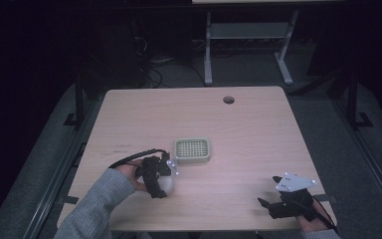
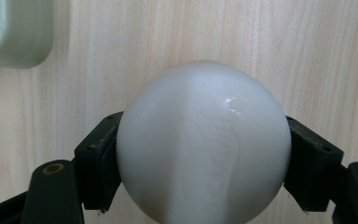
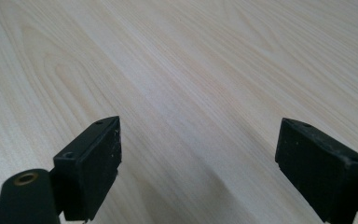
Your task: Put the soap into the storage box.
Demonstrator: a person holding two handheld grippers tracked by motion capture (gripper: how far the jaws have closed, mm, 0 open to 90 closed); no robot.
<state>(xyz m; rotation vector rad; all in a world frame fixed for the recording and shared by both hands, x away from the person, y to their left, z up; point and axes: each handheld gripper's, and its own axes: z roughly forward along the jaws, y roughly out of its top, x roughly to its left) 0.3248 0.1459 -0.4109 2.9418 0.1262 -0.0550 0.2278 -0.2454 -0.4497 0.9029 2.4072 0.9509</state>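
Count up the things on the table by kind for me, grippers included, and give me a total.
Grippers: 2, the left gripper and the right gripper
White balls: 1, the white ball held between the left gripper's fingers
Pale green grid trays: 1, the tray at mid-table
Total: 4

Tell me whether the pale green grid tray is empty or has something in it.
Empty. In the high view the pale green square grid tray shows bare grid; the white glossy ball sits between the left gripper's fingers.

wooden table [image 1: 258,129]; cable hole [image 1: 229,100]; metal stand [image 1: 248,35]
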